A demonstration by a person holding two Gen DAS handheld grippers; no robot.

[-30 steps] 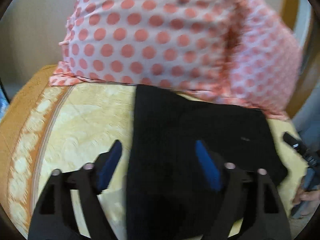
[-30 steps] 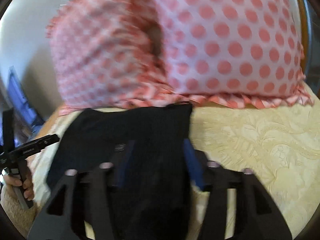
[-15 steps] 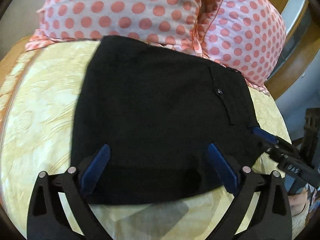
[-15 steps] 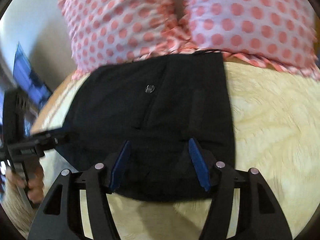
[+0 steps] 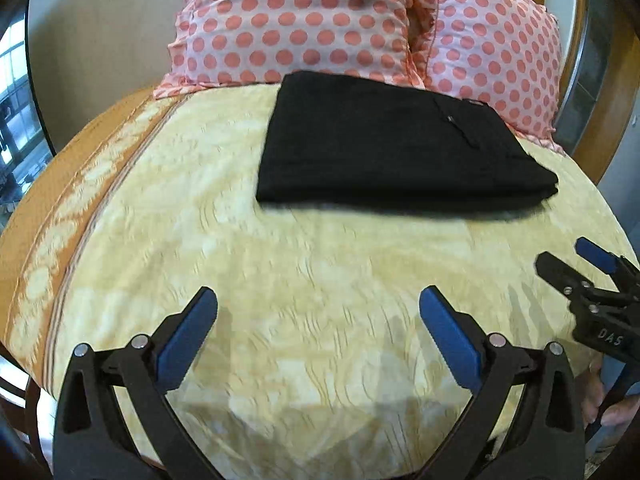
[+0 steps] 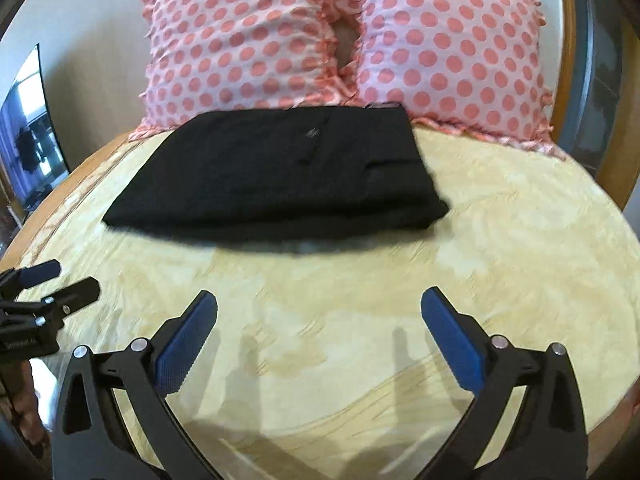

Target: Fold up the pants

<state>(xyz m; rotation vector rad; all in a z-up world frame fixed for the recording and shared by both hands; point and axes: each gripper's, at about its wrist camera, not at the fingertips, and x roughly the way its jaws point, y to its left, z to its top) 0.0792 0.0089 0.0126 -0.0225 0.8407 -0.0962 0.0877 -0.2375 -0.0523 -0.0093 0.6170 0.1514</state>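
Both tongs are spreading their blue pads wider with nothing between them: the left gripper (image 5: pixel 318 312) and the right gripper (image 6: pixel 318 312) hang over bare yellow bedspread (image 5: pixel 280 280). From each, the black pants (image 5: pixel 396 144) lie toward twelve o'clock, well apart from the pads. They are folded into a flat, thick rectangle with stacked layers at the near edge, their far edge touching the two pink polka-dot pillows (image 6: pixel 344 36).

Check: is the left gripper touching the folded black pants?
Apart. In the left wrist view, the left gripper has its jaws opening with nothing between them, and a wide band of yellow bedspread lies between it and the pants.
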